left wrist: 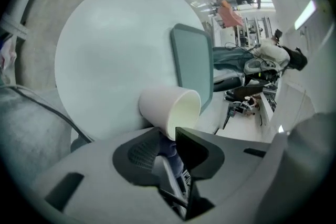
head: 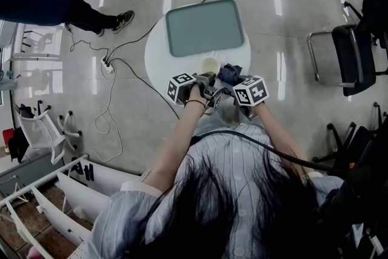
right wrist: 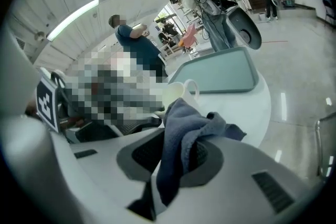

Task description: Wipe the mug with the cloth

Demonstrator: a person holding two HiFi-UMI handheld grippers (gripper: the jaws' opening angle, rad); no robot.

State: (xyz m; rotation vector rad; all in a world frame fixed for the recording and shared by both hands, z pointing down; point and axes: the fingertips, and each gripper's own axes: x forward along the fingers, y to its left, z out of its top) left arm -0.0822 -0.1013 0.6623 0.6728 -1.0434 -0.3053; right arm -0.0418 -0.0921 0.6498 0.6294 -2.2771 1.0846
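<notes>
My left claw (left wrist: 170, 140) is closed on the mug (left wrist: 169, 106). It pinches the wall at the rim, apparently with one jaw against the outside and the other just inside the mouth. I judge that grip steadies the mug while leaving most of its outside and inside bare for wiping.

My right claw (right wrist: 177, 150) is clamped on the cloth (right wrist: 185, 124). A loose bunch spills out past the jaws, so soft fabric rather than plastic meets the mug. In the right gripper view the mug sits just beyond the cloth, its handle turned toward the tray (right wrist: 220, 76). Whether cloth and mug touch or stand just apart, I cannot tell.

Both are over the near edge of the round white worktop (head: 155, 53), with the tray lying farther back. The wiping looks about to start.
</notes>
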